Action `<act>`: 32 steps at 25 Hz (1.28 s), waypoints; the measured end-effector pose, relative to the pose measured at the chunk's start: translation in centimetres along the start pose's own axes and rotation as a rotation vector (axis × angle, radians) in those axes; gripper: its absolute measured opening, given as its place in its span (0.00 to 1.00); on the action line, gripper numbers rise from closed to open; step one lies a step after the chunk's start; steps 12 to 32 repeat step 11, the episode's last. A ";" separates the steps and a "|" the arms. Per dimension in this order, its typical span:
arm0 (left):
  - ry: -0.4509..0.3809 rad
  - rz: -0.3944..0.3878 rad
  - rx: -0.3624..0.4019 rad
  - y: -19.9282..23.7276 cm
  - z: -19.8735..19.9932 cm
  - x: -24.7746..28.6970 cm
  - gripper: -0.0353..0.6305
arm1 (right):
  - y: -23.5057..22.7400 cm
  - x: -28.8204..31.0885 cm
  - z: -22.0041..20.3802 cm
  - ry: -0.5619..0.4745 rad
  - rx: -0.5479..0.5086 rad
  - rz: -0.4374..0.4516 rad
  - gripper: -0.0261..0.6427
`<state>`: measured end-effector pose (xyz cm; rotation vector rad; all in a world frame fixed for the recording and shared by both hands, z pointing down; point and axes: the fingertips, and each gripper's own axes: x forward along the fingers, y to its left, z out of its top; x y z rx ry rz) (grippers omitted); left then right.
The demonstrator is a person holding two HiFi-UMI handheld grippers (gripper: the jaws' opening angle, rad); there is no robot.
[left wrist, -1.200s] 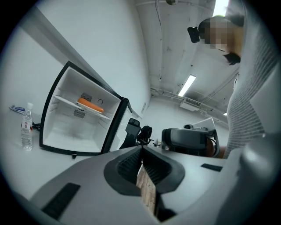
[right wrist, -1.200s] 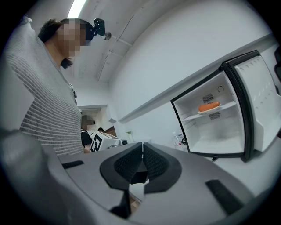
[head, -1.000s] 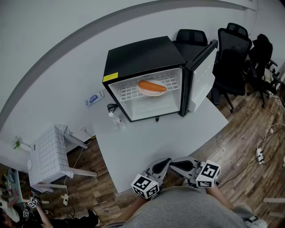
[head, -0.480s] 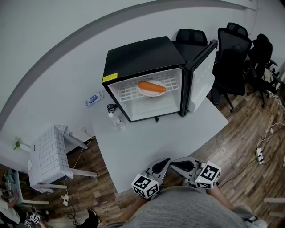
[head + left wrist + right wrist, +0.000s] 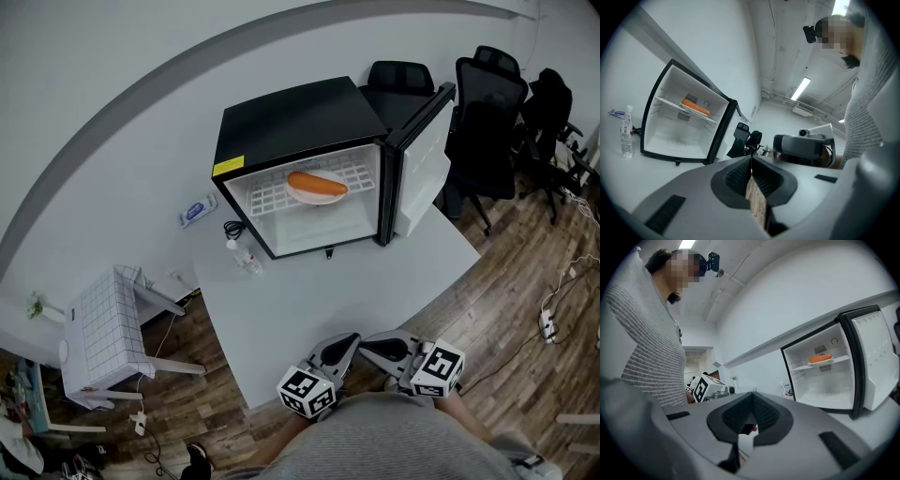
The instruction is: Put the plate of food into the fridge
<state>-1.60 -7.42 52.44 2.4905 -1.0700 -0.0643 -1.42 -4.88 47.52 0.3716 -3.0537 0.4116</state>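
Observation:
A black mini fridge (image 5: 300, 127) stands at the far end of the white table (image 5: 309, 309), its door (image 5: 420, 159) swung open to the right. On its wire shelf rests a white plate (image 5: 317, 192) carrying an orange sausage-like food (image 5: 317, 183); the food also shows as an orange strip (image 5: 695, 107) in the left gripper view and on the fridge shelf (image 5: 820, 358) in the right gripper view. Both grippers are held close to my body at the table's near edge, far from the fridge. My left gripper (image 5: 345, 345) is shut and empty. My right gripper (image 5: 373, 347) is shut and empty too.
A clear water bottle (image 5: 246, 258) stands left of the fridge, with a cable (image 5: 232, 228) and a small blue-and-white pack (image 5: 196, 209) behind it. Black office chairs (image 5: 487, 112) crowd the right. A low white side table (image 5: 103, 328) sits on the wood floor at left.
The grippers have stayed where they were. The head view shifted very slightly, and a person at the lower left corner has moved out of the frame.

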 end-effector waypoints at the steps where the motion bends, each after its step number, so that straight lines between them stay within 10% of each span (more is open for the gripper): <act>1: 0.002 0.000 0.001 0.0 0.0 0.0 0.07 | 0.0 -0.1 0.0 0.000 0.001 -0.001 0.06; 32: 0.022 -0.016 0.012 -0.5 -0.2 0.9 0.07 | -0.4 -0.6 -0.2 0.001 0.007 -0.003 0.06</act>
